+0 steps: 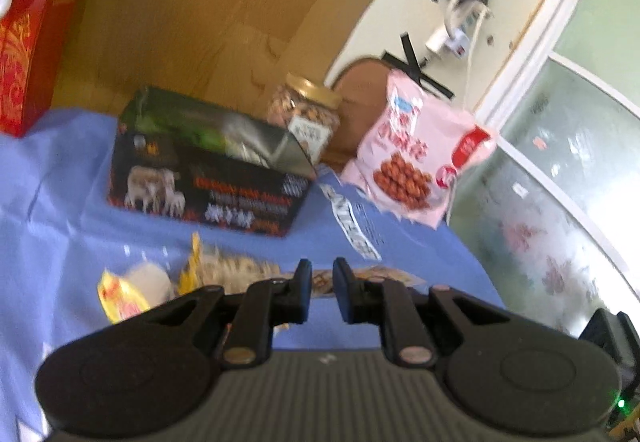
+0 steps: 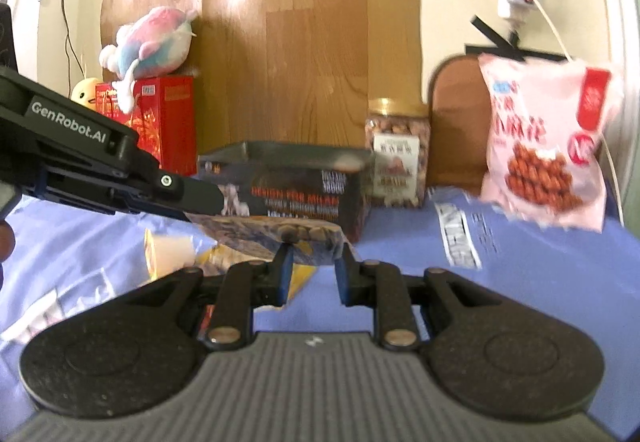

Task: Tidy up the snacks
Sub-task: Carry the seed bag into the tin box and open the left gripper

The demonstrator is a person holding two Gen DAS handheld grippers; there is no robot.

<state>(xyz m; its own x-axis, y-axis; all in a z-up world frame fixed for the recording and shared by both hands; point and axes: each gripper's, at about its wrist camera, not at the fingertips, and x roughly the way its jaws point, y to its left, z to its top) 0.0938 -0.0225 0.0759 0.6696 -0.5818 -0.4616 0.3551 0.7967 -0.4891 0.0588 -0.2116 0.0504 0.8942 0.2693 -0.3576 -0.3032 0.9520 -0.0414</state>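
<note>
Snack packet (image 2: pixel 276 238) is lying flat, long axis running left-right, with both the left tongs (image 2: pixel 196 212) and right tongs (image 2: pixel 314 262) clamping its ends above the blue worktop (image 2: pixel 540 282).

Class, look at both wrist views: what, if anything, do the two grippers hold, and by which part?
Both grippers hold one flat snack packet: the left gripper pinches its left end, and the right gripper grips its near edge. The packet hangs above the blue tablecloth.

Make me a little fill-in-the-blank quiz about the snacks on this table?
1. The nut jar has a ____ lid.
2. The table wears a ____ cloth.
3. The plush toy sits on a ____ box.
4. The pink bag stands to the ____ of the jar.

Missing words: gold; blue; red; right
</note>
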